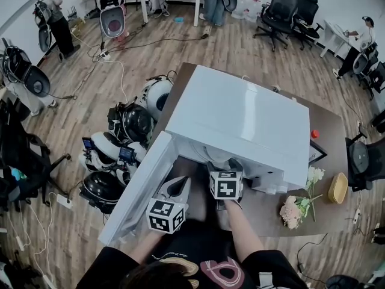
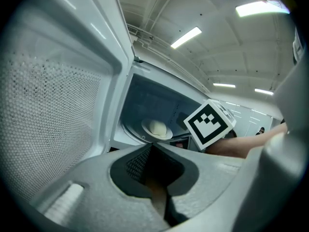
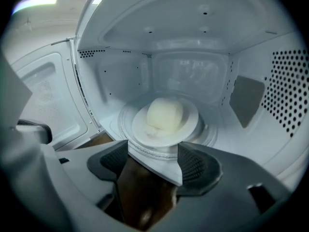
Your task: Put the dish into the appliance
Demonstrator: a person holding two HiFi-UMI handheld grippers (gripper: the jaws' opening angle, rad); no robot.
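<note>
A white microwave (image 1: 240,113) stands on a brown table (image 1: 331,131) with its door (image 1: 141,188) swung open to the left. Inside, a white plate (image 3: 164,124) with a pale round bun (image 3: 165,113) rests on the glass turntable (image 3: 212,134). My right gripper (image 3: 153,161) is open at the cavity mouth, its jaws apart just short of the plate's near rim; its jaws reach under the microwave's front edge (image 1: 224,164). My left gripper (image 2: 164,192) is shut and empty beside the open door (image 2: 53,120), low at the left (image 1: 179,185). From there the plate (image 2: 157,128) shows inside.
A bunch of pale flowers (image 1: 298,206), a yellow bowl (image 1: 338,187) and a small red object (image 1: 314,133) lie on the table's right part. Round white and black devices (image 1: 129,125) crowd the floor left of the table. Office chairs (image 1: 280,8) and people stand farther off.
</note>
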